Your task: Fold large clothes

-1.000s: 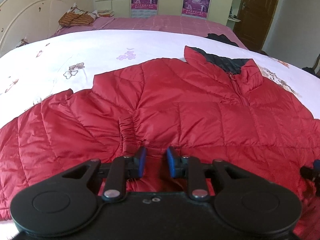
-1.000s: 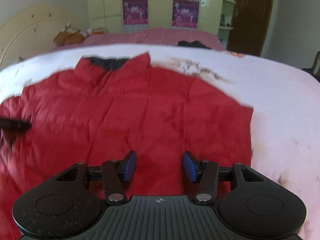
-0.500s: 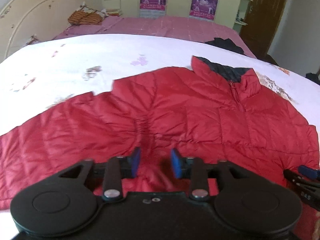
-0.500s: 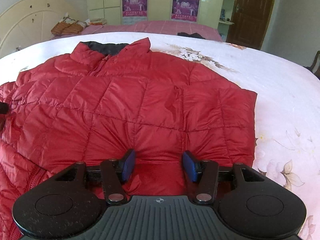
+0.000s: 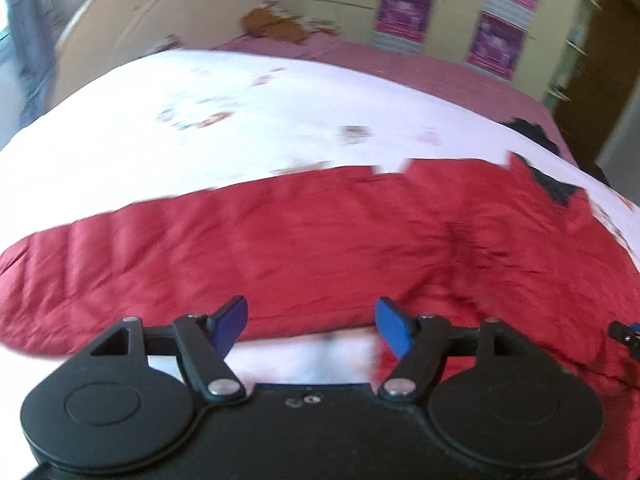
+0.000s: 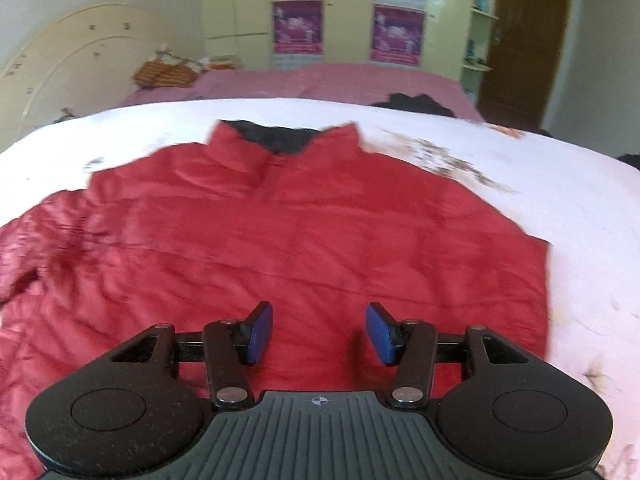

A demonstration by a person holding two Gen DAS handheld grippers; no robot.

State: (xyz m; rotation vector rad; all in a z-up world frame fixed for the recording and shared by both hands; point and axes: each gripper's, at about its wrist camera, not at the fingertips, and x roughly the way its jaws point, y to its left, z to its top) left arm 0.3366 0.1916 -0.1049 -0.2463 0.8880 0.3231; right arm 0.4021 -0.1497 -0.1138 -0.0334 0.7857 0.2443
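The red puffy jacket (image 6: 304, 240) lies flat on the bed (image 6: 580, 216), on a white cover with small flower prints (image 5: 240, 128). Its collar (image 6: 280, 140) points to the far side and shows a dark lining. In the left wrist view one sleeve (image 5: 180, 256) is stretched out long to the left, and the jacket's near edge runs just past the claw tips.

The left claw (image 5: 312, 326) hangs over that near edge. Its jaws are opening, and nothing is between them; only white cover shows in the gap. The right claw (image 6: 318, 332) is above the lower part of the jacket. Its jaws stand about half open with red cloth seen behind them, and it has hold of nothing. Its tip also peeks in at the right edge of the left wrist view.

Farther back the bed has a pink sheet (image 6: 328, 80). A dark piece of clothing (image 6: 416, 104) lies on it, and an orange patterned bundle (image 6: 164, 74) sits near the cream headboard (image 6: 60, 64). On the yellow wardrobe (image 6: 344, 12) hang purple posters (image 6: 298, 28). They have writing, but it is too blurry to read. To the right are open shelves (image 6: 480, 20) with small things on them, maybe bottles, and a brown door (image 6: 524, 44).
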